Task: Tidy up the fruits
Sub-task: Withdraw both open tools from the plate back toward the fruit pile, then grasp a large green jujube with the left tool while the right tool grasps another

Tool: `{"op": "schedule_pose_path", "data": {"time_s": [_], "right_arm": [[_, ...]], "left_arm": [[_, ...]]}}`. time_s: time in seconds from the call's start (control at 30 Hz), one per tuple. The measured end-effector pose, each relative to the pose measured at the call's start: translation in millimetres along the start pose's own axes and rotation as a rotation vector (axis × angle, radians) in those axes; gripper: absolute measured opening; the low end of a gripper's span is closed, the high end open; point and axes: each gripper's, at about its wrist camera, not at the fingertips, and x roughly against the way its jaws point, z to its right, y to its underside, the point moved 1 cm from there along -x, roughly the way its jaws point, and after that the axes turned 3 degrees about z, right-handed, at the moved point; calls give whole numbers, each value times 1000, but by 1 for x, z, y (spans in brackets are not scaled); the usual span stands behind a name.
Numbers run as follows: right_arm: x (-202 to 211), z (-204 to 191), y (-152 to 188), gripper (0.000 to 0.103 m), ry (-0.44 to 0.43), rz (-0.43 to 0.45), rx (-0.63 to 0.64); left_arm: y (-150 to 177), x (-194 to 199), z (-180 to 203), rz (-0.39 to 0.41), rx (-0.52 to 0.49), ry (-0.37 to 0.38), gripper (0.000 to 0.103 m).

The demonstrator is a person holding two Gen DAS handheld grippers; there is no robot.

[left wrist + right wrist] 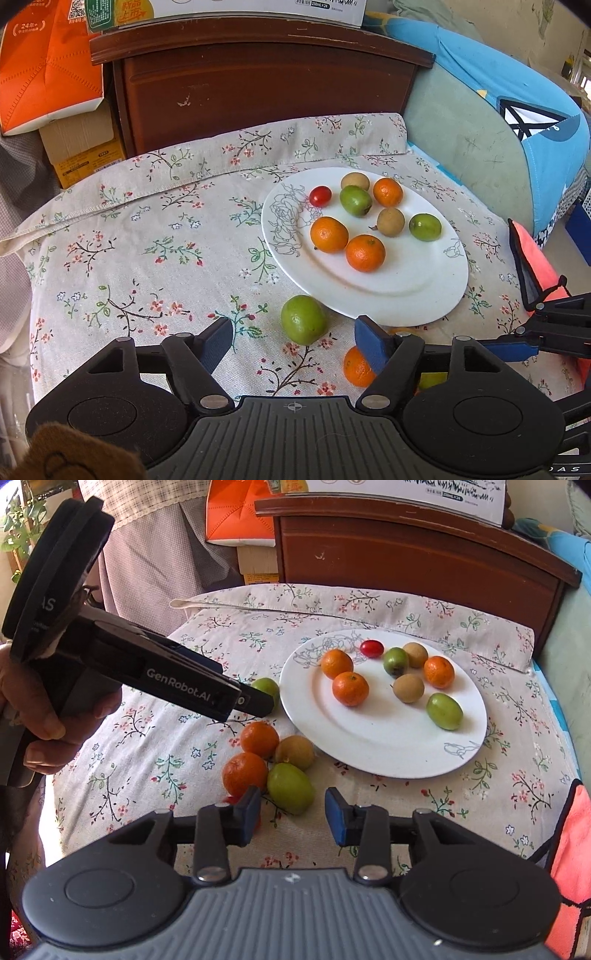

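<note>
On the floral cloth (147, 229), left tongs (293, 341) agape (empty), green fruit (303, 319) seemingly between.

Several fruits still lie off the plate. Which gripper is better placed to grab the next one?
Probably left. The left gripper is open with a green fruit right between its fingers. The right gripper, also open, sits slightly off the cluster.

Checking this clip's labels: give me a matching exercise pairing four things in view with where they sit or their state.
Things:
1. cherry tomato
2. green fruit nearest the left gripper
3. left gripper
4. plate

Places or states:
A. on the cloth, just off the plate's edge
B. open, holding nothing
C. on the floral tablecloth, holding eight fruits
D. on the plate, beside its printed flower

Pairs: 1-D, 2-A, 3-B, 4-C
</note>
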Motion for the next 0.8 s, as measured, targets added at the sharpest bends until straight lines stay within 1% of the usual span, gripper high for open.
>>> {"op": "schedule_pose_path", "data": {"time_s": [0.1, 0.17, 0.3, 0.37, 0.53, 0.67, 0.73, 0.8], "right_arm": [[-4, 3, -1, 37, -4, -6, 1], [-6, 4, -2, 36, -10, -8, -1], [-11, 5, -3, 34, -22, -21, 9], [-13, 5, -3, 34, -30, -25, 8], [-18, 6, -5, 33, -44, -34, 15], [-20, 4, -5, 28, -50, -45, 21], [-20, 3, -5, 28, -47, -45, 25], [-21, 3, -5, 28, -45, -46, 24]], "left_arm": [[0, -6, 0, -13, 7, 10, 64], [-1, -10, -1, -19, 14, 15, 58], [-1, -15, -2, -31, 16, 20, 50], [-1, -16, -1, -32, 2, 16, 48], [-1, -18, 3, -24, -41, -2, 48], [0, -20, 9, -17, -81, -17, 48], [1, -20, 11, -11, -99, -23, 45], [1, -20, 12, -7, -107, -21, 39]]}}
